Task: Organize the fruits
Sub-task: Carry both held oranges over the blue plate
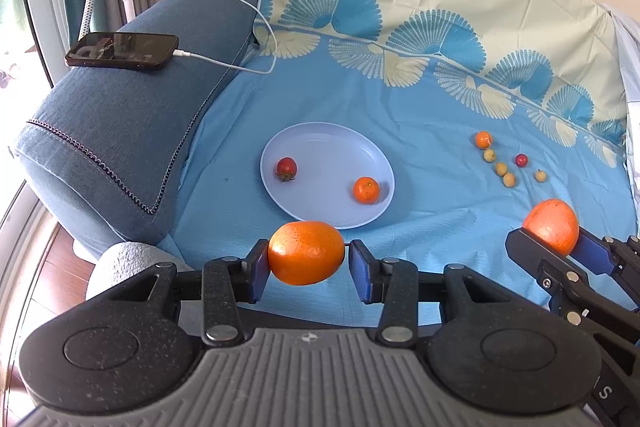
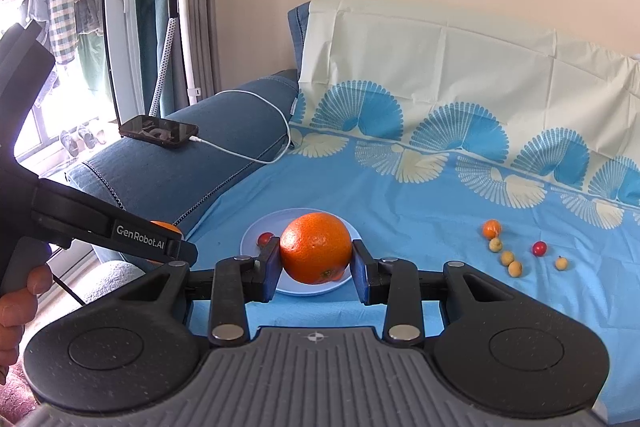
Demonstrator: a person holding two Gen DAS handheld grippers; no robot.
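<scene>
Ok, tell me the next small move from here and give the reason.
Probably carry the left gripper forward over the plate and set its orange down in the bare middle. Both grippers already hold an orange clear of the blue sheet, and the plate sits just ahead of the left one, with only a cherry tomato and a small tangerine on it.
</scene>
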